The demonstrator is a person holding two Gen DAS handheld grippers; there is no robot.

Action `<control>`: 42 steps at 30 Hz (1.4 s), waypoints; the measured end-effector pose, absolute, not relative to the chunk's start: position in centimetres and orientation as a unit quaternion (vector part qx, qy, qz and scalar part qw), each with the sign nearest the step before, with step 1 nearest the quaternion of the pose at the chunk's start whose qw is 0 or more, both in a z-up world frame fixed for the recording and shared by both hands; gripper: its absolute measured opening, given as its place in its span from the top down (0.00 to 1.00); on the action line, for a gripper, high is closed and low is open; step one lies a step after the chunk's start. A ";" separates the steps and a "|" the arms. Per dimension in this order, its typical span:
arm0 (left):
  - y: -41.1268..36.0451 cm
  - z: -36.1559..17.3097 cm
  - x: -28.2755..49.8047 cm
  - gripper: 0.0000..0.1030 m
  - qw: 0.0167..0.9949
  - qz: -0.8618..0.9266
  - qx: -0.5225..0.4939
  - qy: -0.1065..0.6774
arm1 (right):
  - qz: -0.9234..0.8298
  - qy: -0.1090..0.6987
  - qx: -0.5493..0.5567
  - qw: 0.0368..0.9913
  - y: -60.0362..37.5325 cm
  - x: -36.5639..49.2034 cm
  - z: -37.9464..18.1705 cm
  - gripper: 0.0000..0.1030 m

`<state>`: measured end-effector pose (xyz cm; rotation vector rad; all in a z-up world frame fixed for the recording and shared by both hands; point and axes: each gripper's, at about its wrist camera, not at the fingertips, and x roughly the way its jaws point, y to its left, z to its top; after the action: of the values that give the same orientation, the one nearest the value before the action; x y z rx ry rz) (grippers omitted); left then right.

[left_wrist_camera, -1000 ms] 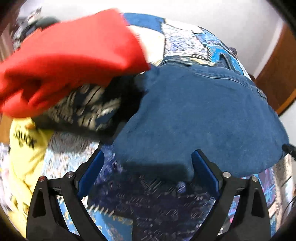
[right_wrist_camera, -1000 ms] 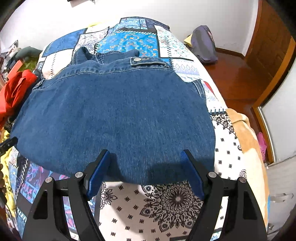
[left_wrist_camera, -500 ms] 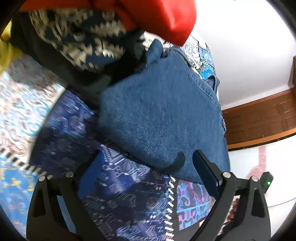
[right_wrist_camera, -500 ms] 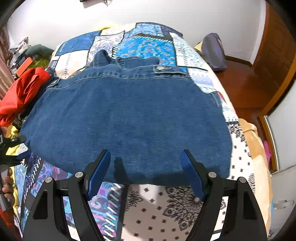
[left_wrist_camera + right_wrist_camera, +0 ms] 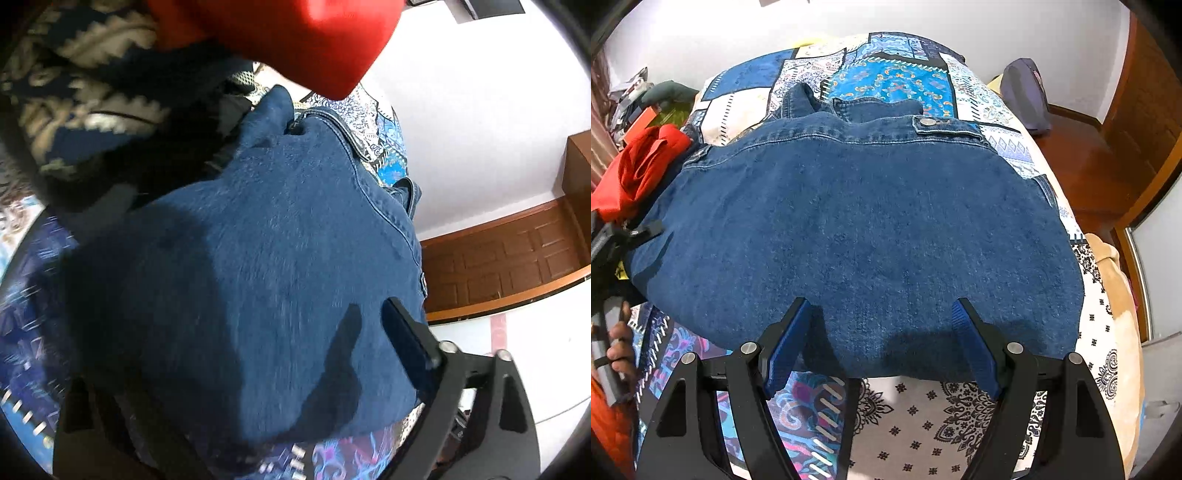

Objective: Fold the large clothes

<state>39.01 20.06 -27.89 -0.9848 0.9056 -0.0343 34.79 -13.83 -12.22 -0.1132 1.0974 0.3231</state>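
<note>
One denim jacket point(image 5: 857, 229), two tongs (left point(image 5: 236, 373) seemingly closing), one red garment point(image 5: 639, 170).

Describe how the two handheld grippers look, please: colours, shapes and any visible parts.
The right gripper has black angular frames with triangular cut-outs, silver round bolts and ribbed blue pads on both fingers. The left gripper has the same black frame and bolts; one dark blue pad shows, the other is blurred.
</note>
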 end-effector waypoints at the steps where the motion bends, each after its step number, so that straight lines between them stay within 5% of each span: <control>1: 20.0 -27.9 39.3 0.20 0.785 -0.009 -0.454 0.422 | 0.154 0.519 -0.053 0.839 -13.8 34.7 -12.1 0.27; 8: 18.7 -25.4 39.5 0.65 0.812 0.041 -0.411 0.413 | 0.149 0.515 -0.060 0.842 -13.6 34.7 -11.3 0.27; 12: 18.0 -21.7 39.7 0.74 0.834 0.026 -0.385 0.393 | 0.150 0.512 -0.056 0.844 -13.5 34.9 -10.5 0.27; 25: 15.2 -9.0 38.3 0.79 0.909 -0.025 -0.298 0.289 | 0.217 0.507 -0.079 0.830 -5.8 36.7 -8.0 0.27; 36: 17.4 -8.2 37.4 0.78 0.923 0.045 -0.233 0.303 | 0.309 0.571 -0.102 0.754 4.4 35.6 -14.7 0.25; 42: 14.3 -8.4 38.4 0.78 0.935 0.036 -0.181 0.304 | 0.333 0.555 -0.092 0.757 0.5 34.6 -12.7 0.27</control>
<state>38.41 14.30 -8.44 -0.3698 0.6219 0.0740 34.63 0.55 -12.69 -0.2013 1.2105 0.7251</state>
